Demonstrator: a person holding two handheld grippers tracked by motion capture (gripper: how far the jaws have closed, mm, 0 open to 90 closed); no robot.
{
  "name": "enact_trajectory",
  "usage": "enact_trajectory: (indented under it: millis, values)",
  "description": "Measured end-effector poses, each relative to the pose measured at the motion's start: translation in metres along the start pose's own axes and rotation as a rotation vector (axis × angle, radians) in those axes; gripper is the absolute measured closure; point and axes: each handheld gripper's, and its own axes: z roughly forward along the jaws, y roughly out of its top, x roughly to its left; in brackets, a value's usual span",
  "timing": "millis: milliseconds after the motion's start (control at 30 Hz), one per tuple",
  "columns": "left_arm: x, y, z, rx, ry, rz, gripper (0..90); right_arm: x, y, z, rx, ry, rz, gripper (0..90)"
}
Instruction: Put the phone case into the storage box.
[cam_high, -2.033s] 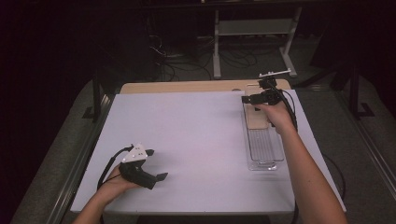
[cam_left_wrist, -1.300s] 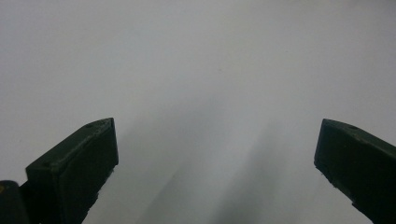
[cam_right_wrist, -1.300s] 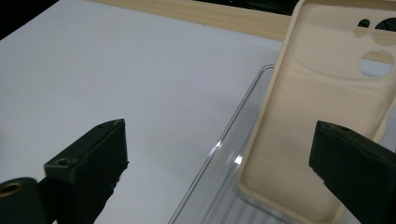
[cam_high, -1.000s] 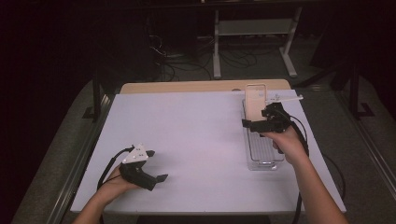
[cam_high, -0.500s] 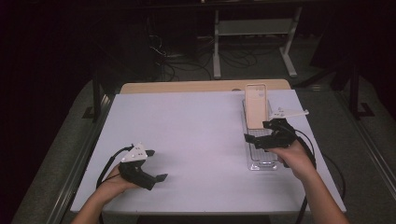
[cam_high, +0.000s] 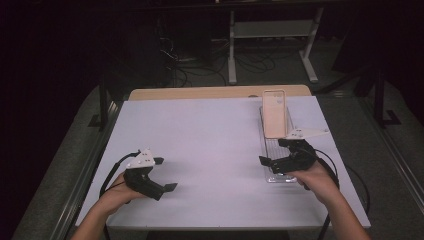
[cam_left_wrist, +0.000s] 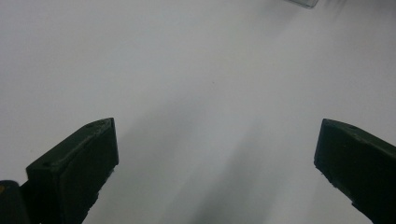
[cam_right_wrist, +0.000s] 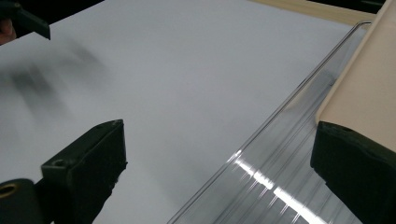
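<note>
A tan phone case (cam_high: 274, 113) lies in the far end of a clear tray (cam_high: 278, 175) along the surface's (cam_high: 210, 145) right edge. The right claw (cam_high: 276, 152) hovers over the tray's near end, jaws wide apart and empty. The left claw (cam_high: 165, 173) rests near the front-left corner, also wide open, gripping nothing.

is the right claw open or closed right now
Open. In the right gripper view the right claw has its two black jaws spread wide with nothing between them, above the clear tray beside the beige phone case.
</note>
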Motion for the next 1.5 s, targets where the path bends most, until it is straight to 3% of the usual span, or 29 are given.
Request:
enact_trajectory:
  millis: [133, 167, 200, 267, 500, 733, 1200, 1500]
  values:
    - [0.001, 0.005, -0.002, 0.008, 0.002, 0.014, 0.0, 0.004, -0.005, -0.003, 0.0, 0.011, -0.012, 3.1]
    - [0.001, 0.006, -0.002, 0.0, 0.001, 0.002, 0.0, 0.005, -0.006, -0.003, -0.002, 0.013, -0.017, 3.0]
    - [0.002, 0.008, -0.003, 0.002, 0.002, 0.018, 0.0, 0.005, -0.007, -0.003, -0.002, 0.014, -0.015, 3.0]
    - [0.001, 0.011, -0.004, -0.008, 0.003, 0.005, 0.0, 0.006, -0.009, -0.005, -0.006, 0.018, -0.015, 3.0]
    - [0.0, 0.013, -0.005, 0.0, -0.01, 0.042, 0.0, 0.01, -0.018, -0.012, -0.016, 0.031, -0.024, 3.1]
    - [0.0, 0.015, -0.008, -0.017, -0.015, 0.032, 0.0, 0.01, -0.029, -0.015, -0.02, 0.047, -0.022, 3.0]
    - [0.001, 0.017, -0.015, -0.048, -0.021, 0.034, 0.0, 0.01, -0.031, -0.013, -0.021, 0.058, -0.012, 3.0]
    - [0.002, 0.014, -0.012, -0.034, -0.027, 0.04, 0.0, 0.008, -0.032, -0.013, -0.021, 0.06, -0.015, 2.9]
